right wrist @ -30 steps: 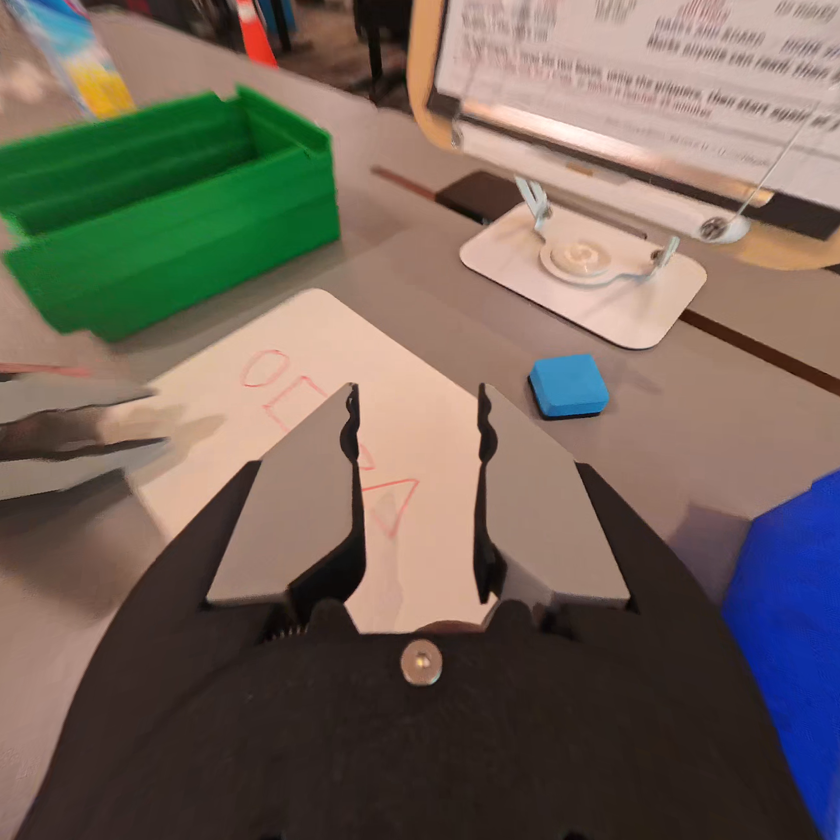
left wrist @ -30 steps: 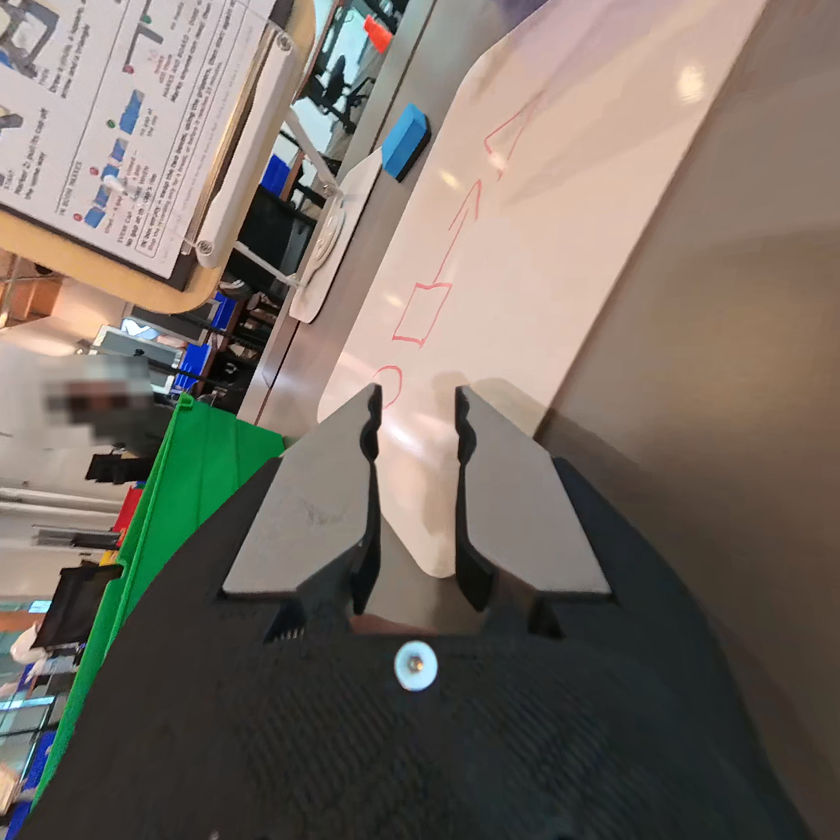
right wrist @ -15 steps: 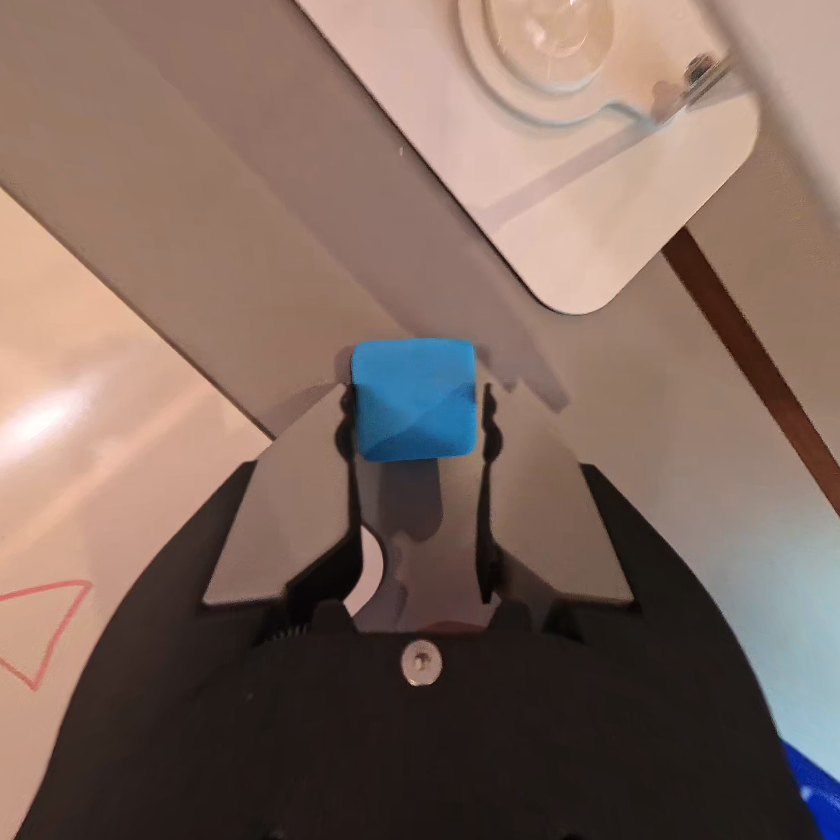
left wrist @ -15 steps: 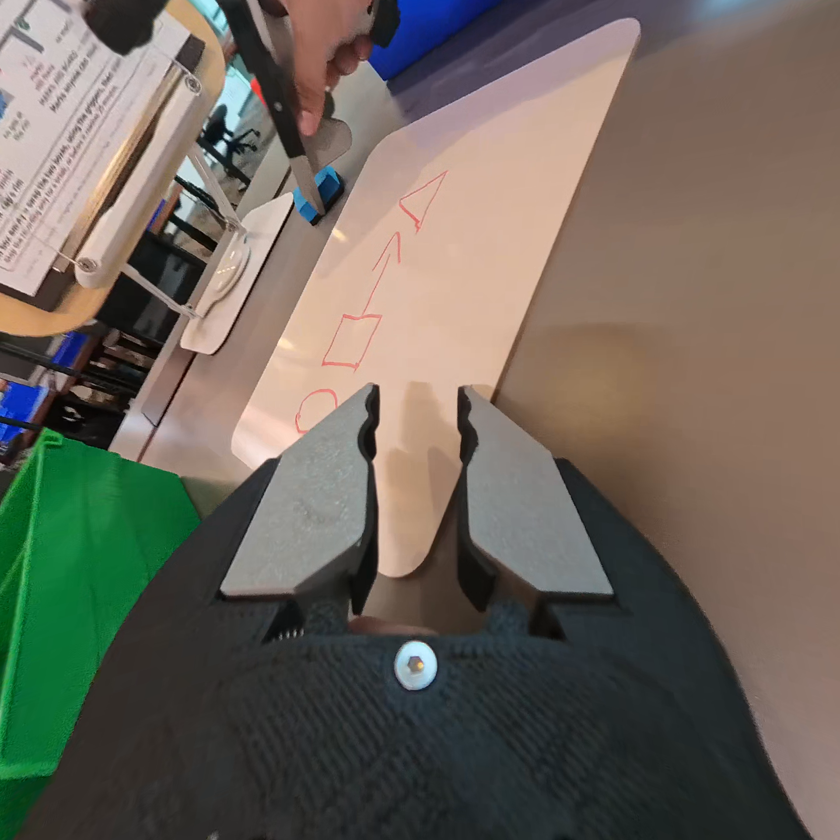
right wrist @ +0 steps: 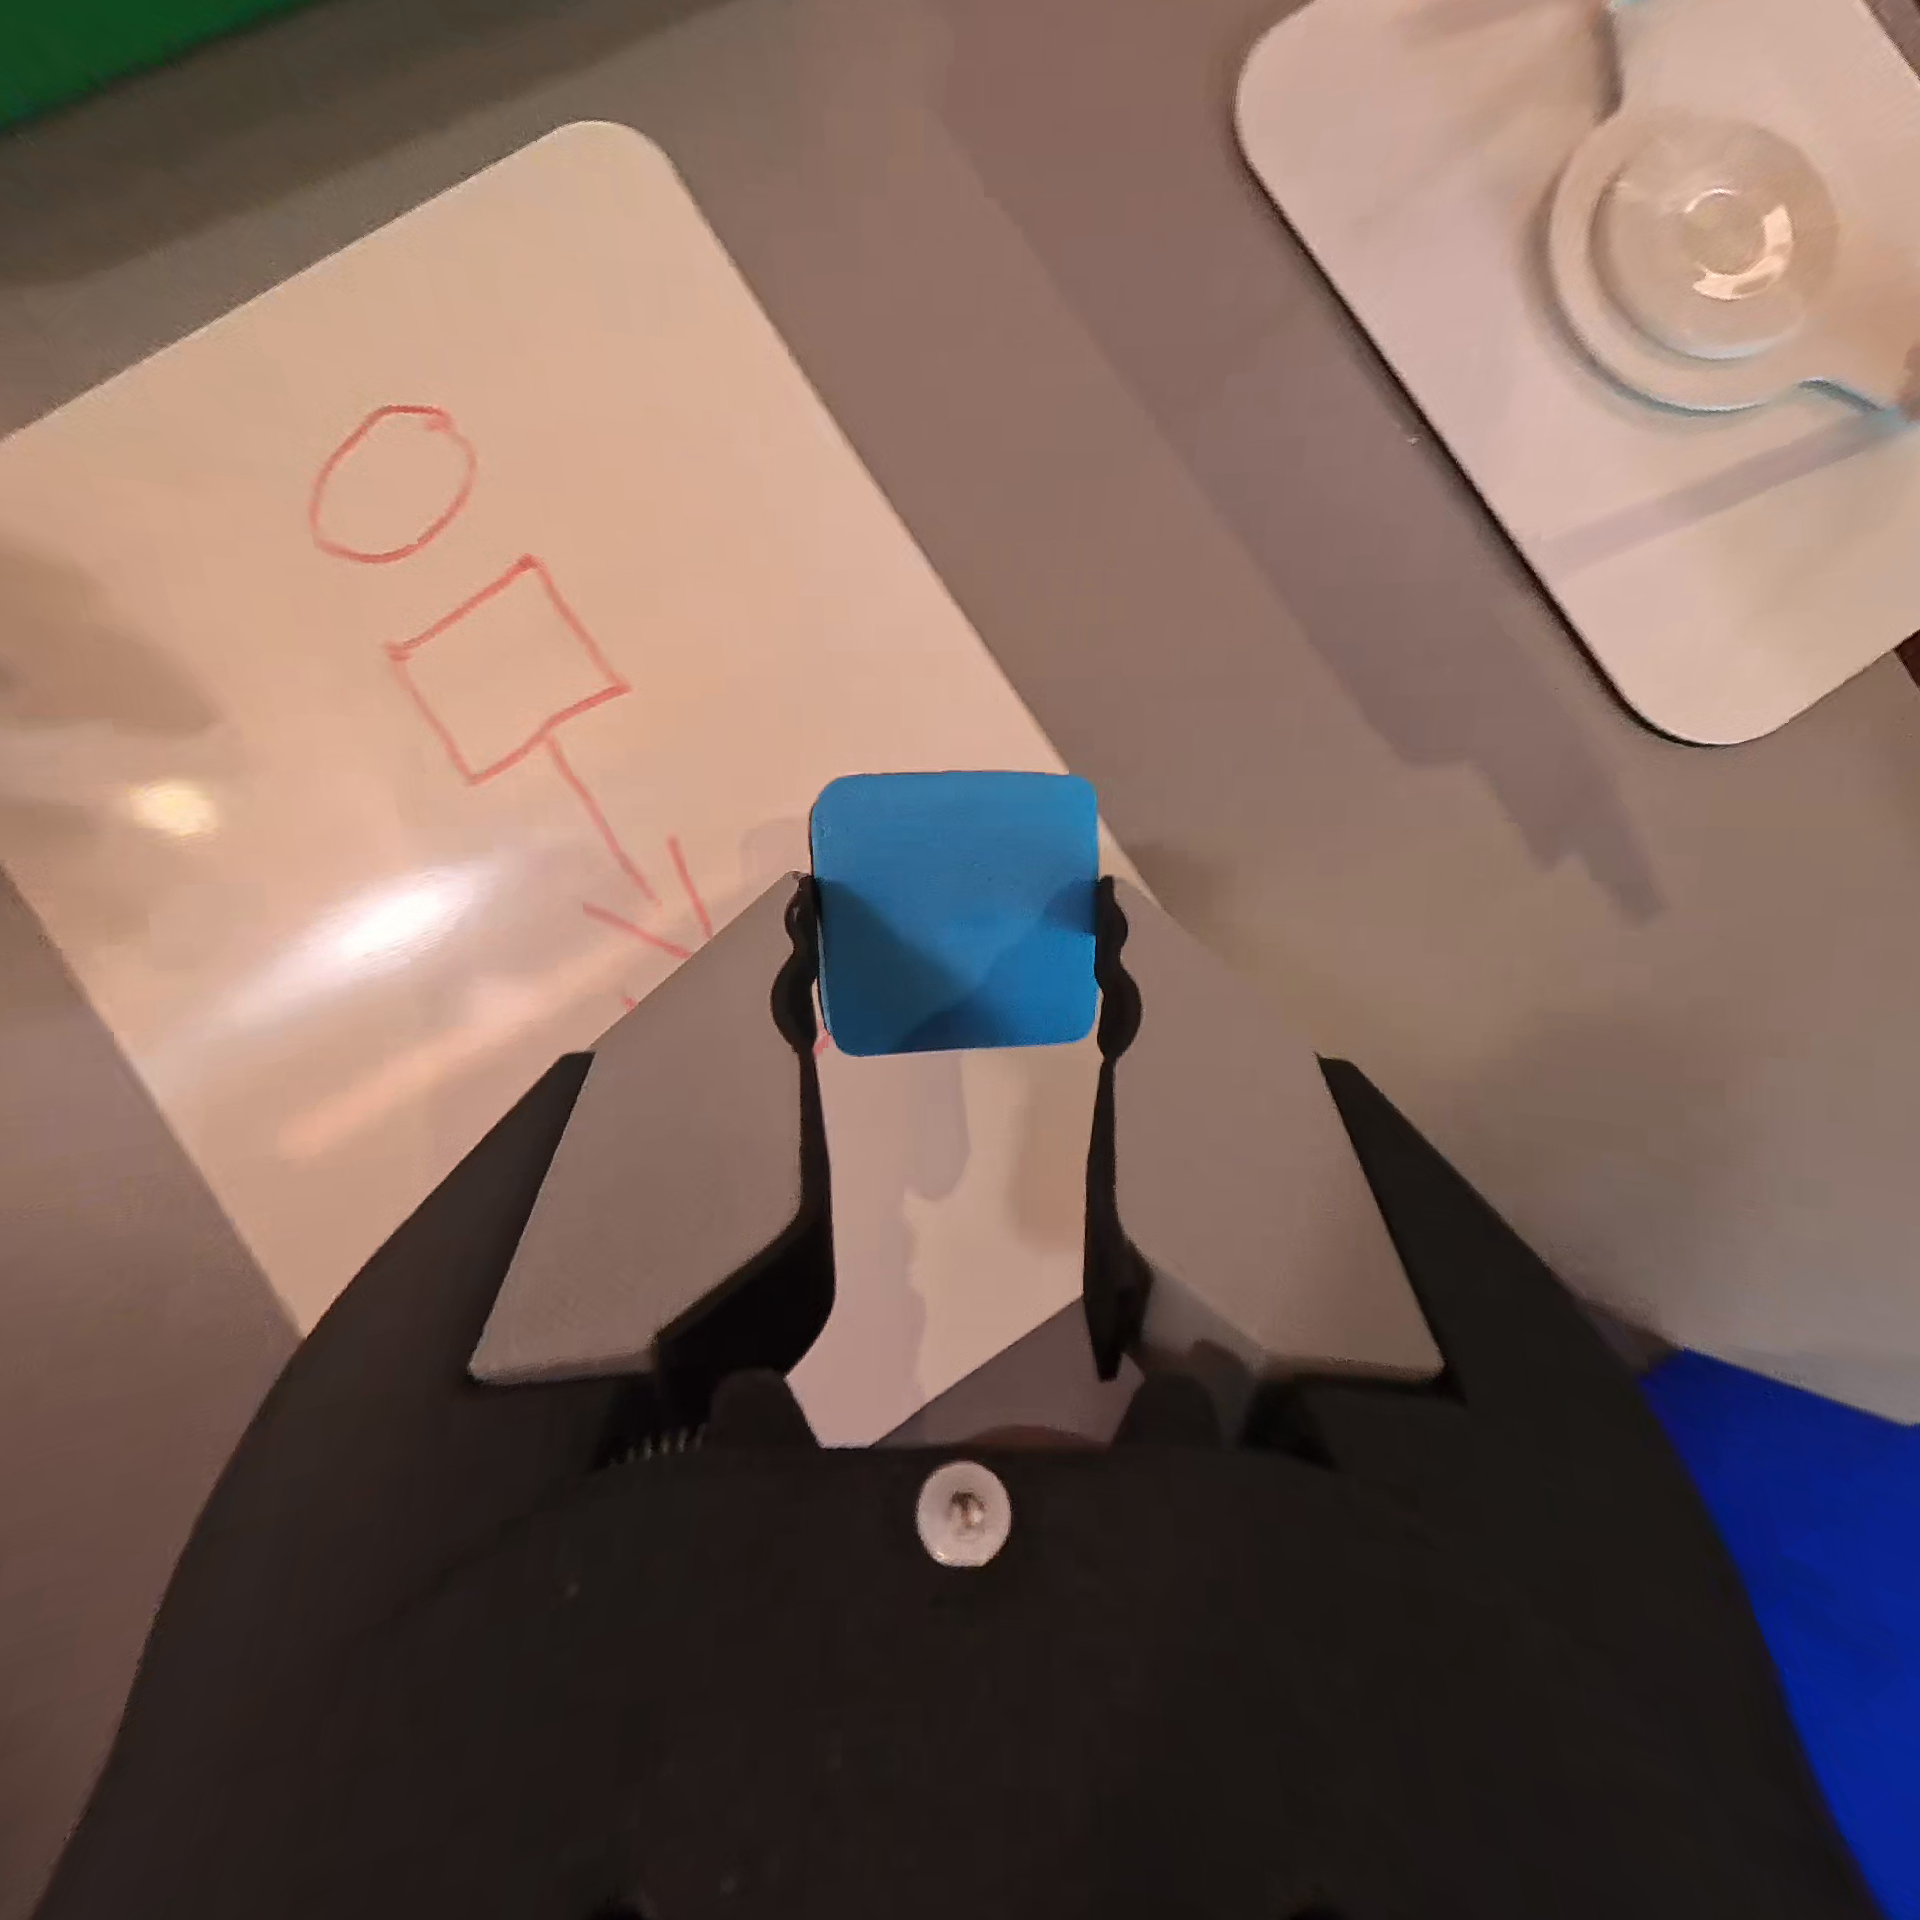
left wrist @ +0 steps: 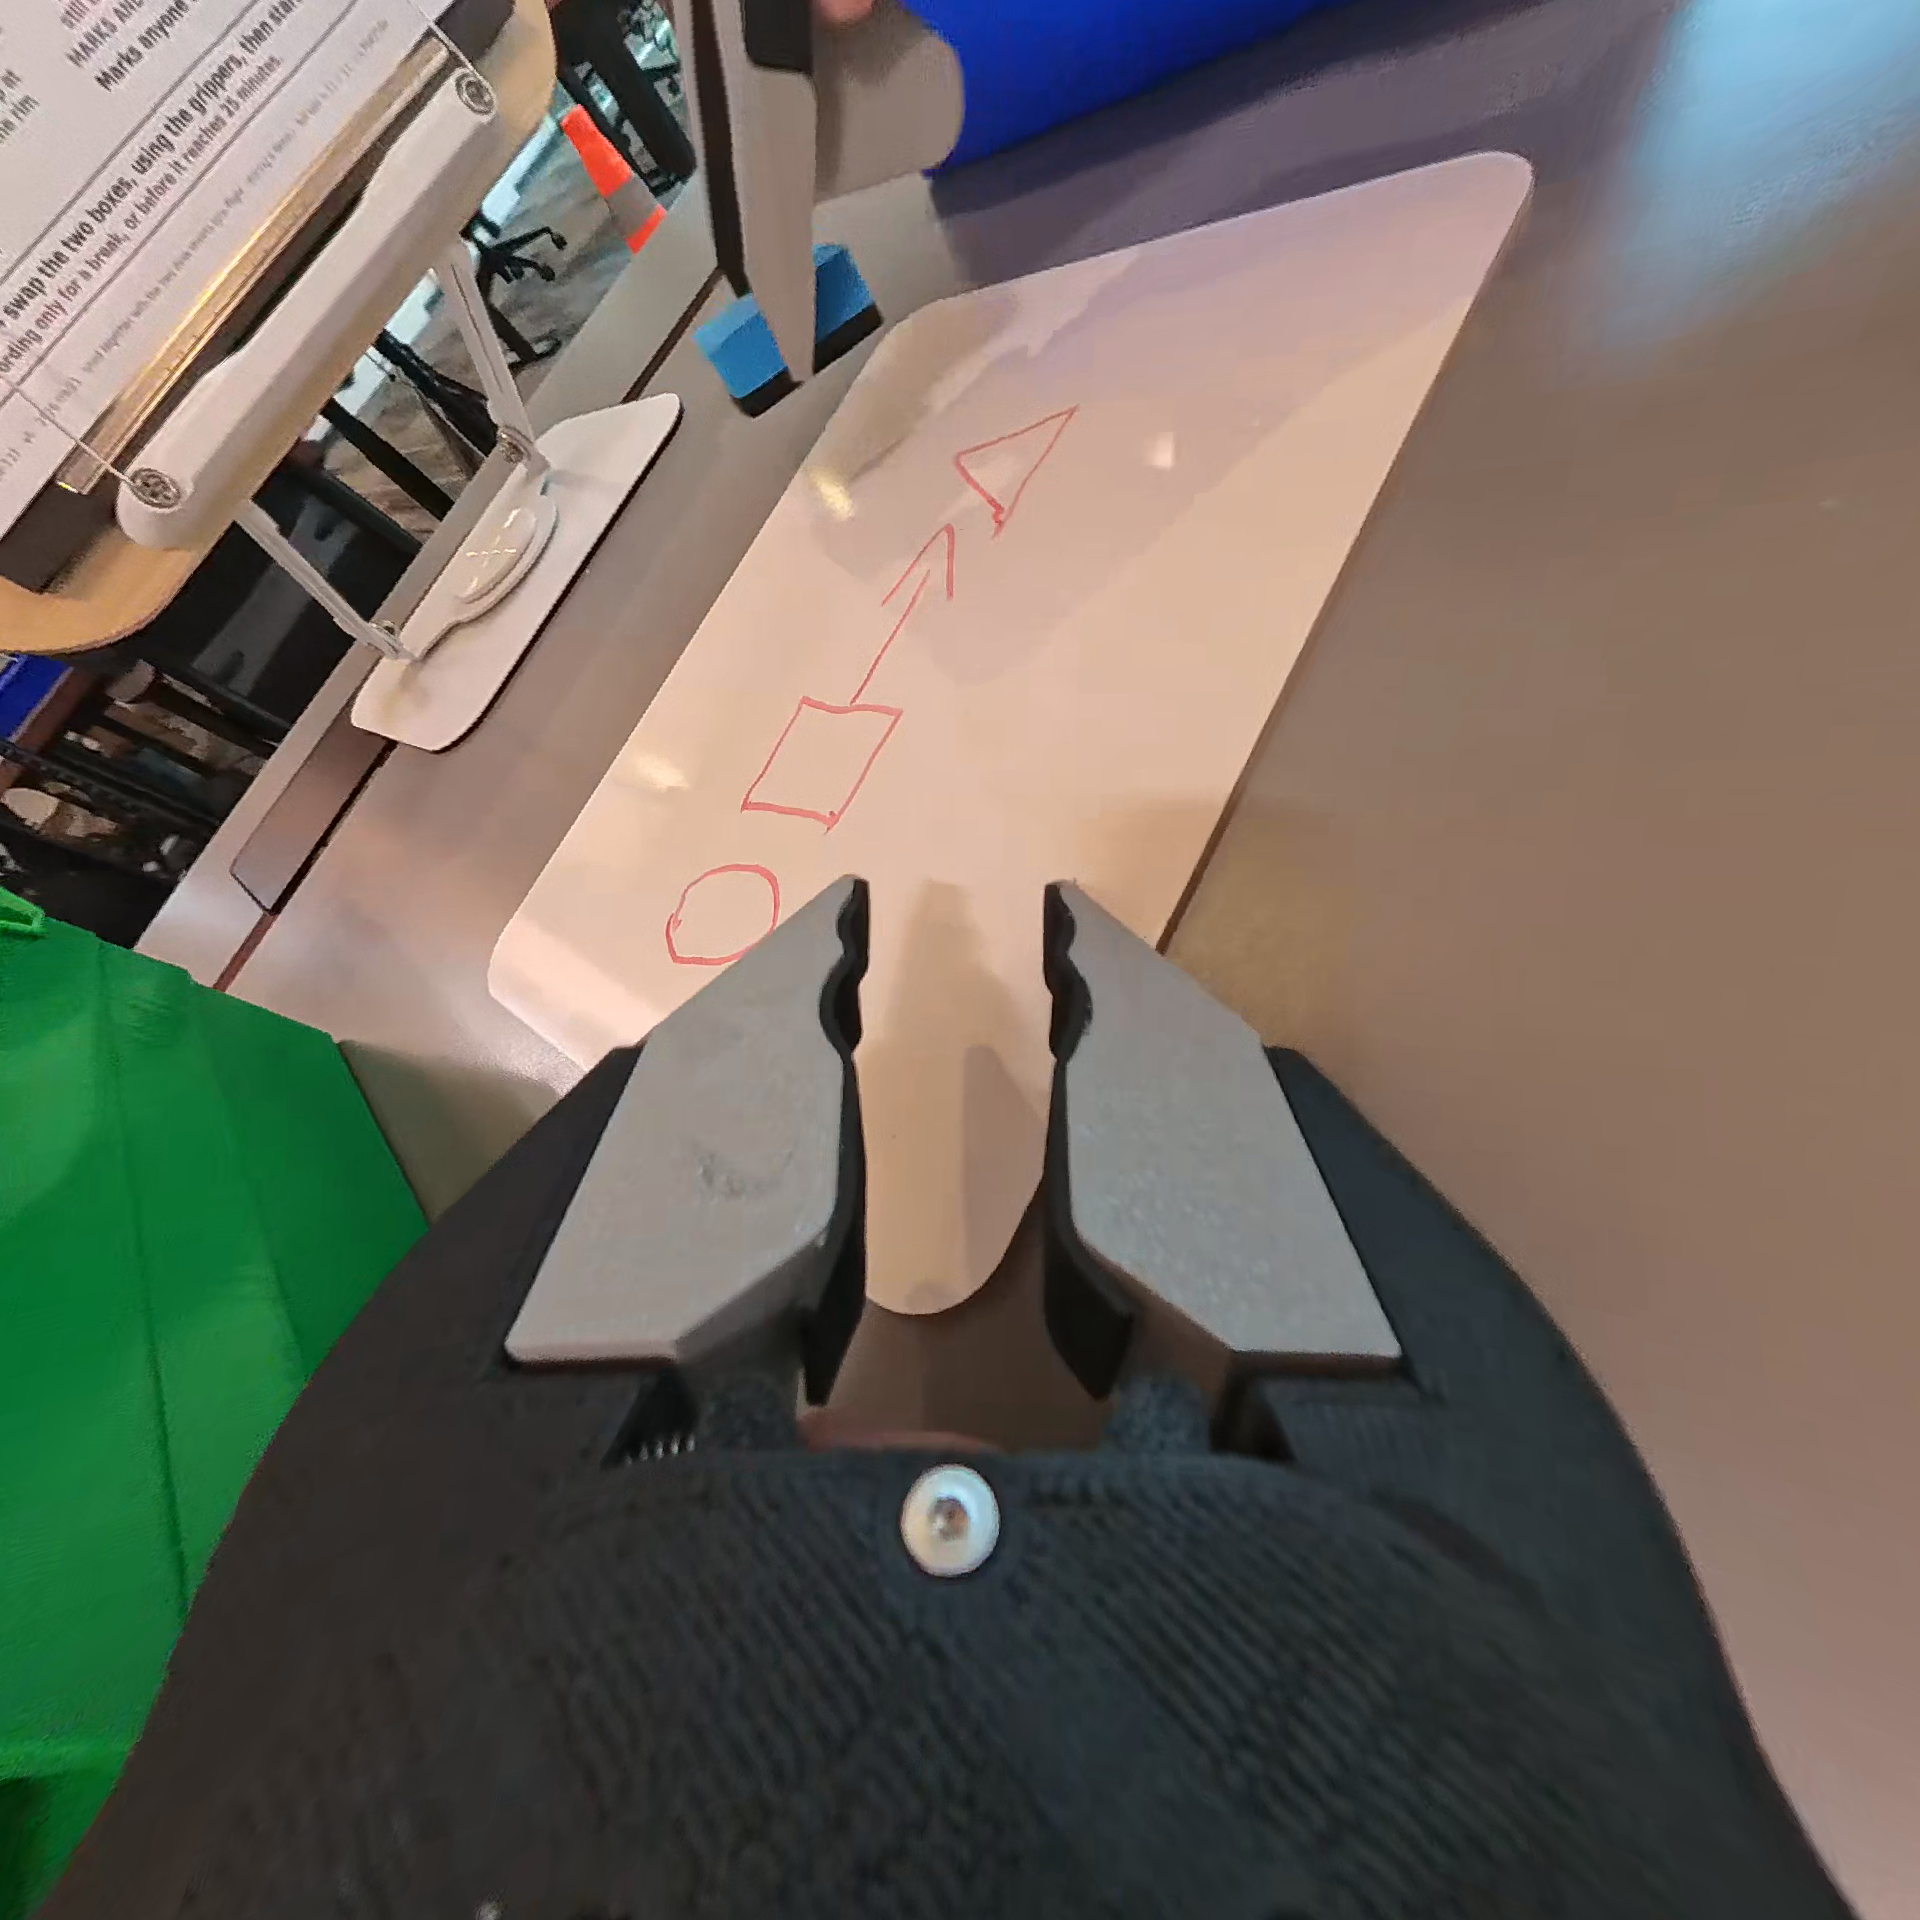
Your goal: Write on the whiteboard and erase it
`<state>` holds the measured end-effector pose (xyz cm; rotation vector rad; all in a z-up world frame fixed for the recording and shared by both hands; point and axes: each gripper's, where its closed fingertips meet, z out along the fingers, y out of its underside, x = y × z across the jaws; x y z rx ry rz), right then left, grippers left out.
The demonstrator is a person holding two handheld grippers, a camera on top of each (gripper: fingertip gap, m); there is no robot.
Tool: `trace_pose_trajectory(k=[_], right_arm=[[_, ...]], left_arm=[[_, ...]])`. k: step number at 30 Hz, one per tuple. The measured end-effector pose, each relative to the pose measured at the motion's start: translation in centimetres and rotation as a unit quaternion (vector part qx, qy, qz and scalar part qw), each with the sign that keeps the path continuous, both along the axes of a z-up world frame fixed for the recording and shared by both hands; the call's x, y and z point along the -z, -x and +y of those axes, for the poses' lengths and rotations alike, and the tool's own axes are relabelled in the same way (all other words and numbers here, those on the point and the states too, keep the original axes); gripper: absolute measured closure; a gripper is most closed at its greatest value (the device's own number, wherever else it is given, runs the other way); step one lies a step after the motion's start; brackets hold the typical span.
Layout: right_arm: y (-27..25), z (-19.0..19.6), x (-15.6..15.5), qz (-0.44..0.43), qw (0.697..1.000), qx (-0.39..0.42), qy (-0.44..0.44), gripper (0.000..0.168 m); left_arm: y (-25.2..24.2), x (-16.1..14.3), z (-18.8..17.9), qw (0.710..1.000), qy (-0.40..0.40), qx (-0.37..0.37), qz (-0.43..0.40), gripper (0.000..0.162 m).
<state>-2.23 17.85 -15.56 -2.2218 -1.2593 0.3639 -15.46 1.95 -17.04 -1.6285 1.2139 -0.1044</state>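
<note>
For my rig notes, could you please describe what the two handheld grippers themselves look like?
Both match: the left gripper and right gripper have a wide black textured body, one silver screw at the centre, and two flat grey wedge-shaped fingers with black notched inner edges. No cables or sleeves show.

Black textured hand-held gripper (left wrist: 951,940) bodies, flat grey notched fingers (left wrist: 707,1153), one silver screw (left wrist: 949,1520) each

Board flat on the table, eraser over its far edge

The whiteboard (left wrist: 1143,727) lies on the table (left wrist: 1610,935); the stand base (left wrist: 520,582) sits left of it (in the left wrist view), the bin (left wrist: 156,1247) at the near left. The eraser (right wrist: 954,914) sits between the right gripper's (right wrist: 951,966) fingers above the board's edge; the left gripper (left wrist: 951,945) is over the near corner
</note>
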Motion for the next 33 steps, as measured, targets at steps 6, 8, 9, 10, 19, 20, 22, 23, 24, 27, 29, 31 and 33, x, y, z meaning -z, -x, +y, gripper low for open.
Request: trace_pose_trajectory(k=[6, 8, 9, 10, 19, 20, 22, 23, 24, 27, 29, 31, 33], right_arm=[[-0.7, -3.3, 1.5, -0.061, 0.998, -0.017, -0.011, 0.118], [-1.3, -3.7, 2.7, -0.078, 0.997, -0.008, -0.001, 0.117], [-1.6, -4.0, 3.3, -0.087, 0.996, -0.004, 0.008, 0.117], [-1.9, -4.2, 3.8, -0.095, 0.995, -0.001, 0.016, 0.116], [-1.6, -4.4, 4.0, -0.083, 0.996, -0.008, 0.024, 0.118], [-1.6, -4.3, 4.1, -0.083, 0.996, -0.009, 0.026, 0.118], [-1.5, -4.3, 4.1, -0.078, 0.996, -0.007, 0.03, 0.119], [-1.4, -4.4, 4.1, -0.074, 0.997, -0.005, 0.034, 0.119], [-0.9, -4.7, 4.0, -0.061, 0.997, -0.01, 0.04, 0.119], [0.2, -5.8, 4.0, -0.052, 0.997, -0.03, 0.042, 0.119], [-1.5, -3.9, 4.0, -0.106, 0.994, 0.015, -0.005, 0.119], [-2.9, -2.7, 3.9, -0.141, 0.988, 0.059, -0.019, 0.119], [0.6, -5.8, 4.1, -0.086, 0.996, -0.015, 0.026, 0.119]], left_arm=[[0.0, 0.4, 0.1, 0.999, -0.025, -0.009, 0.03, 0.132], [0.0, 0.4, 0.1, 0.999, -0.019, -0.009, 0.026, 0.132], [0.0, 0.4, 0.1, 1.0, -0.016, -0.008, 0.023, 0.132], [0.0, 0.3, 0.1, 1.0, -0.015, -0.008, 0.021, 0.132], [0.7, 1.0, 1.2, 0.998, 0.016, -0.044, 0.029, 0.146], [0.9, 1.2, 1.5, 0.998, 0.026, -0.056, 0.028, 0.161], [1.1, 2.5, 1.3, 0.995, 0.071, -0.052, 0.049, 0.162], [1.2, 2.9, 1.3, 0.994, 0.08, -0.054, 0.057, 0.162], [1.1, 2.8, 1.3, 0.994, 0.084, -0.053, 0.053, 0.162], [1.2, 2.9, 1.4, 0.992, 0.104, -0.052, 0.041, 0.162], [1.2, 2.9, 1.4, 0.992, 0.113, -0.052, 0.035, 0.162], [1.2, 2.9, 1.4, 0.991, 0.121, -0.053, 0.03, 0.162], [1.3, 2.9, 1.4, 0.99, 0.125, -0.055, 0.027, 0.162]])
